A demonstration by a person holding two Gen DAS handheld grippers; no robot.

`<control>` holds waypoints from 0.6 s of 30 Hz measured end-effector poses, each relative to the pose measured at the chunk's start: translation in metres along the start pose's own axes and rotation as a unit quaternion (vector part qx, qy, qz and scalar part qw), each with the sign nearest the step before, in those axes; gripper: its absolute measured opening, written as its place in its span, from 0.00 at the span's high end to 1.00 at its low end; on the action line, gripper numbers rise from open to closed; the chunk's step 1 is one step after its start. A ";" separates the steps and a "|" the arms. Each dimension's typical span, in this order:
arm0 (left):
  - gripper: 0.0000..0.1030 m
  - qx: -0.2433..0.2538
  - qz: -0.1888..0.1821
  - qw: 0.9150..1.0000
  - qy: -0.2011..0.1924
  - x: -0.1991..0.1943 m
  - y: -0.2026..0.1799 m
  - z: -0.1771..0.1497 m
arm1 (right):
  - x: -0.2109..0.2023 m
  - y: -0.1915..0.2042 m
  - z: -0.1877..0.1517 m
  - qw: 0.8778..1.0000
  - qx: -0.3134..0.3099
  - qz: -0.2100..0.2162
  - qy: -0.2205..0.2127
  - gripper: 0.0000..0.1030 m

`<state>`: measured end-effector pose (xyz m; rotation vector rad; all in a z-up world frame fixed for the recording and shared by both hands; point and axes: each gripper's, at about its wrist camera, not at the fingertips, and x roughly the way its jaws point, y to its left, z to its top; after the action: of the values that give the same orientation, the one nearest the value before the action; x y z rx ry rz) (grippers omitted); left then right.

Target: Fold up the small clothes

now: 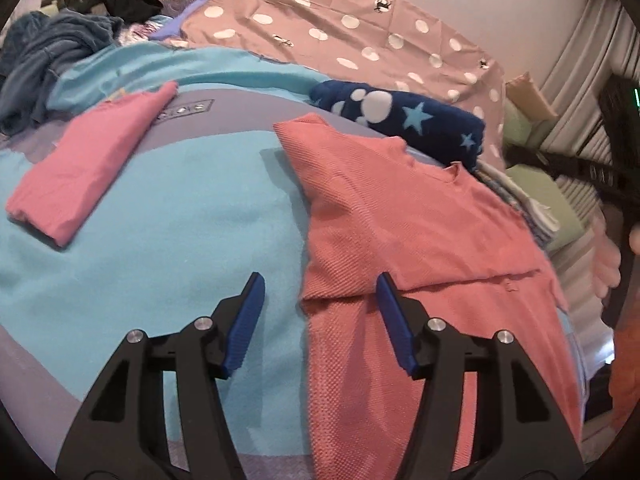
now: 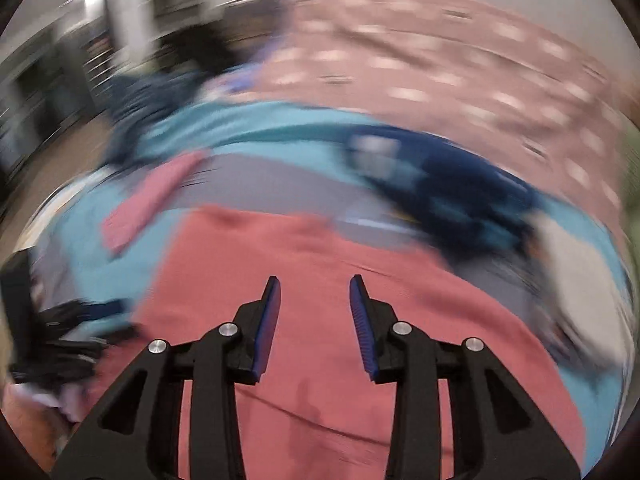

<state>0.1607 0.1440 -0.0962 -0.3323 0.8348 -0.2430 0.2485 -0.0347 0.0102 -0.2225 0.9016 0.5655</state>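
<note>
Both grippers hang with jaws spread wide and holding nothing, left gripper [image 1: 320, 292] at the coral shirt's [image 1: 420, 220] left edge, right gripper [image 2: 315, 292] over it, folded pink piece [image 1: 80, 168] far left.

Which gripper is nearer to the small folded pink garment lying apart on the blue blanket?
Left. The left gripper is beside the folded pink garment; the right gripper hovers over the salmon shirt, farther away.

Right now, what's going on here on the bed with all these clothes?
A person with a gripper in each hand is folding small clothes. A coral shirt lies spread out, one sleeve folded in. The left gripper and right gripper are both open above it, holding nothing. A folded pink garment sits to the left.
</note>
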 end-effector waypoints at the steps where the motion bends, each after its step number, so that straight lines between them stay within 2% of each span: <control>1: 0.44 0.002 -0.004 1.000 0.001 0.001 0.000 0.000 | 0.012 0.019 0.014 1.000 -0.023 0.016 0.009 0.64; 5: 0.44 -0.001 -0.020 1.000 0.004 0.007 0.001 -0.001 | 0.069 0.069 0.060 0.994 -0.074 0.050 0.059 0.63; 8: 0.44 -0.007 -0.039 0.999 0.002 0.008 0.004 -0.001 | 0.112 0.090 0.079 0.988 -0.103 0.030 0.112 0.63; 11: 0.44 -0.015 -0.056 0.998 0.005 0.009 0.008 0.000 | 0.142 0.103 0.081 0.979 -0.123 -0.006 0.161 0.63; 15: 0.54 -0.020 -0.070 0.997 0.009 0.016 0.012 0.007 | 0.161 0.106 0.078 0.971 -0.144 -0.026 0.188 0.64; 16: 0.55 -0.024 -0.072 0.997 0.012 0.019 0.013 0.009 | 0.165 0.107 0.077 0.969 -0.150 -0.028 0.196 0.66; 17: 0.58 -0.028 -0.075 0.997 0.014 0.022 0.015 0.012 | 0.170 0.111 0.075 0.964 -0.164 -0.036 0.207 0.86; 18: 0.66 -0.031 -0.077 0.996 0.014 0.024 0.016 0.013 | 0.173 0.116 0.073 0.959 -0.180 -0.052 0.214 0.96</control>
<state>0.1874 0.1533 -0.1100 -0.4541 0.8470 -0.3671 0.3183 0.1561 -0.0769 -0.7398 1.1922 0.5914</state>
